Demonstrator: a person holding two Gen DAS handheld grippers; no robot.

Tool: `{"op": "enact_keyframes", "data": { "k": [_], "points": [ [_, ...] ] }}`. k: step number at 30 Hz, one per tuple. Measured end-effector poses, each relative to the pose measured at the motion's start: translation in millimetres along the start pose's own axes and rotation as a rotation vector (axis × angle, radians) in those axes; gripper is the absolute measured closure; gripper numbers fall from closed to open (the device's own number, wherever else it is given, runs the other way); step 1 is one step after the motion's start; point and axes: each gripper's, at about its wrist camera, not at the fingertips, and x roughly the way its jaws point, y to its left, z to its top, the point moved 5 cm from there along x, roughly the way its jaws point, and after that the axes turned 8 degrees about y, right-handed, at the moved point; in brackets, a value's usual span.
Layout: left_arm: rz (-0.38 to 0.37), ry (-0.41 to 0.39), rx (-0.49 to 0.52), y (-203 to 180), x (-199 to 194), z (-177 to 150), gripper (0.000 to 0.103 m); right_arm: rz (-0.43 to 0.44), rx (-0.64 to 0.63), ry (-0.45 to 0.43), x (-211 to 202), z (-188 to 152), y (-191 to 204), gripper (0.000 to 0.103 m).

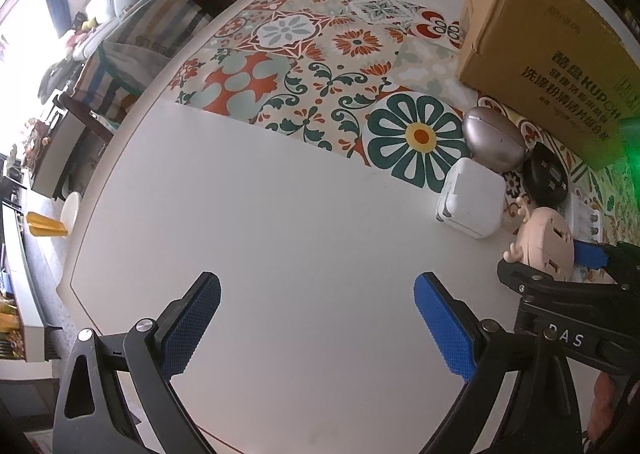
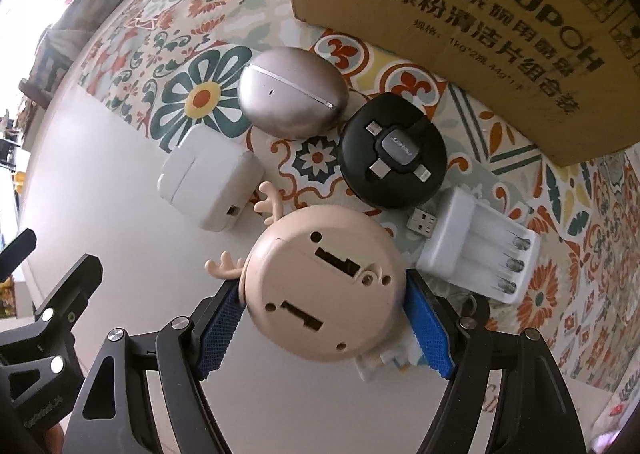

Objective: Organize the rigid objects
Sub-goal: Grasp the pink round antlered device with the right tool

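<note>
A pink round gadget with small antlers (image 2: 320, 254) is between the blue pads of my right gripper (image 2: 320, 286), which is shut on its sides and points down at the table. Its flat back with slots faces the camera. Close around it lie a white power adapter (image 2: 210, 177), a silver oval case (image 2: 292, 93), a black round cable reel (image 2: 394, 161) and a white battery charger (image 2: 476, 250). In the left wrist view, my left gripper (image 1: 318, 318) is open over the bare white table (image 1: 260, 234), left of the pink gadget (image 1: 544, 238).
A large cardboard box (image 2: 460, 5) stands on the patterned mat (image 1: 320, 65) just behind the cluster. A small white piece (image 2: 380, 366) shows under the pink gadget. Beyond the table's left edge are a chair and a sofa.
</note>
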Motion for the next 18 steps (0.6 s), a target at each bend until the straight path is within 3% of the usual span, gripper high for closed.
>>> {"op": "enact_keyframes", "data": {
  "k": [12,18],
  "points": [
    [-0.005,-0.015,0.041,-7,-3,4,0.004,0.002,0.019,-0.042,5,8,1,0.028],
    [-0.02,-0.052,0.081,-12,-16,7,0.004,-0.007,0.062,-0.117,-21,-6,-4,0.028]
  ]
}}
